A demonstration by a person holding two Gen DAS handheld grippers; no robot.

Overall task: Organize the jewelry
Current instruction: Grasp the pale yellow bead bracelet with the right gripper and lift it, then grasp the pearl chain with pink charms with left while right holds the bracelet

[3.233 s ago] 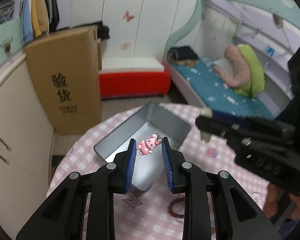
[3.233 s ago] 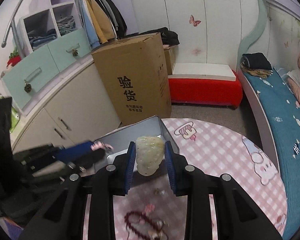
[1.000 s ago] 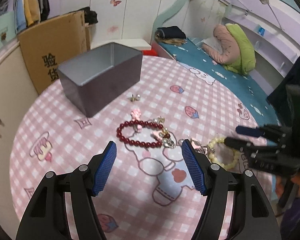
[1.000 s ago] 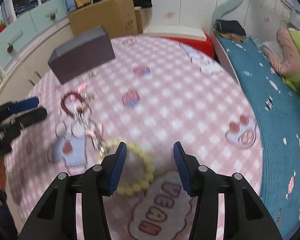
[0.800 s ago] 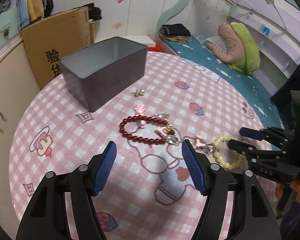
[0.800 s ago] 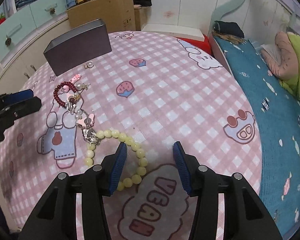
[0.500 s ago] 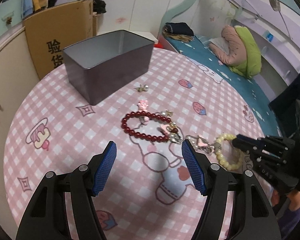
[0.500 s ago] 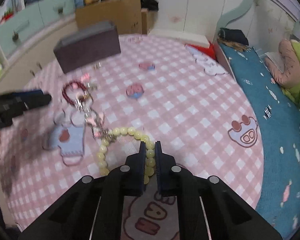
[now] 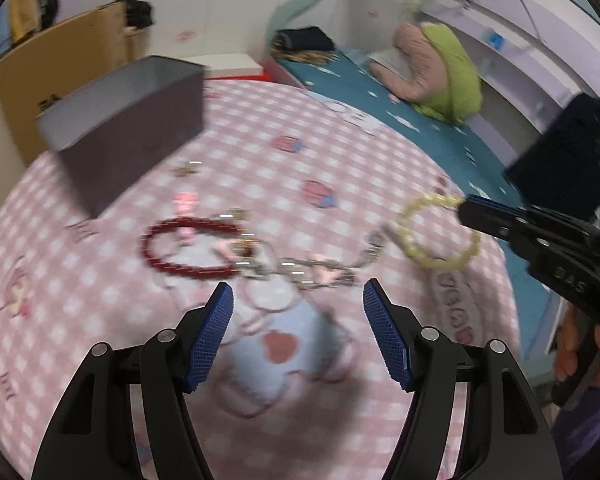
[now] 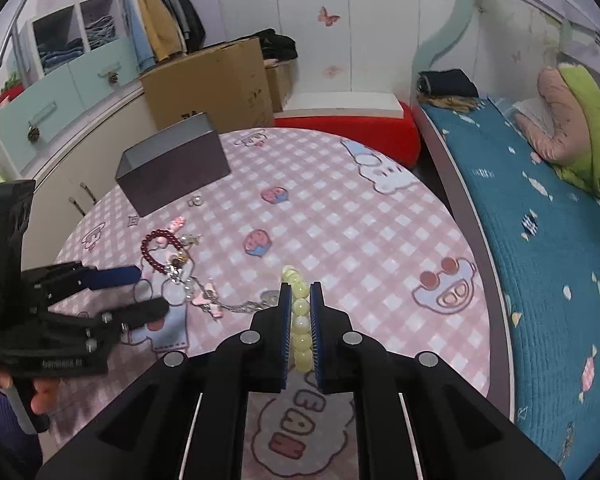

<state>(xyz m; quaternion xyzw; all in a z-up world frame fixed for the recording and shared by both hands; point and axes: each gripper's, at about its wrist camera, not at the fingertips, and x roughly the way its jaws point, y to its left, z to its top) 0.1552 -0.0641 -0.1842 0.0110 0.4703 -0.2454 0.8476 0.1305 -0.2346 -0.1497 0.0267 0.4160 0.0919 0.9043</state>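
Note:
My right gripper (image 10: 299, 286) is shut on a pale yellow bead bracelet (image 10: 300, 320), which hangs as a ring (image 9: 436, 232) just above the pink checked table (image 10: 380, 240). A silver chain with pink charms (image 9: 300, 268) trails from the bracelet's left side towards a dark red bead bracelet (image 9: 188, 246). Whether the chain is hooked to the yellow beads I cannot tell. Above the chain, my left gripper (image 9: 296, 292) stands open and holds nothing. At the table's far left stands a grey tin box (image 10: 172, 164). A pearl earring (image 10: 196, 200) and a pink charm (image 10: 176, 224) lie in front of the box.
A cardboard box (image 10: 216, 80) and pale cabinets (image 10: 60, 100) stand behind the table on the left. A red bench (image 10: 352, 128) is at the back and a blue bed (image 10: 540, 200) runs along the right. A hand (image 9: 576, 348) grips the right tool's handle.
My right gripper closed on the yellow bracelet and lifted it off the table. The left gripper, still open, came in closer over the silver chain and the red bracelet.

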